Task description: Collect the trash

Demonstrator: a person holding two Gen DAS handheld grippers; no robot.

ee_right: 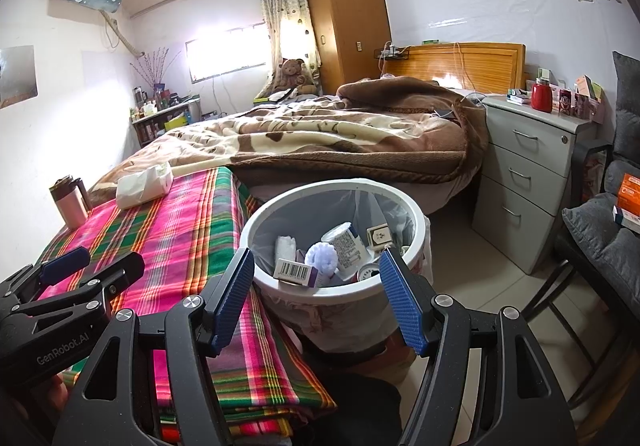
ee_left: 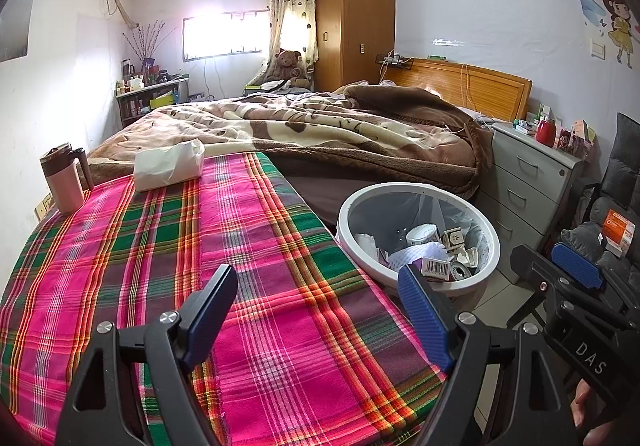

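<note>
Now, as I see it:
Left gripper [ee_left: 320, 310]: fingers wide, empty, over my plaid-clothed surface [ee_left: 160, 266].
Right gripper [ee_right: 320, 298]: fingers wide, empty.
Trash: inside round white plastic bin [ee_right: 416, 214], twelve o'clock of right gripper.

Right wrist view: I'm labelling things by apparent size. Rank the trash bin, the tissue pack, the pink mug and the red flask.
1. trash bin
2. tissue pack
3. pink mug
4. red flask
The flask stands farther away, so its rank is unsure.
</note>
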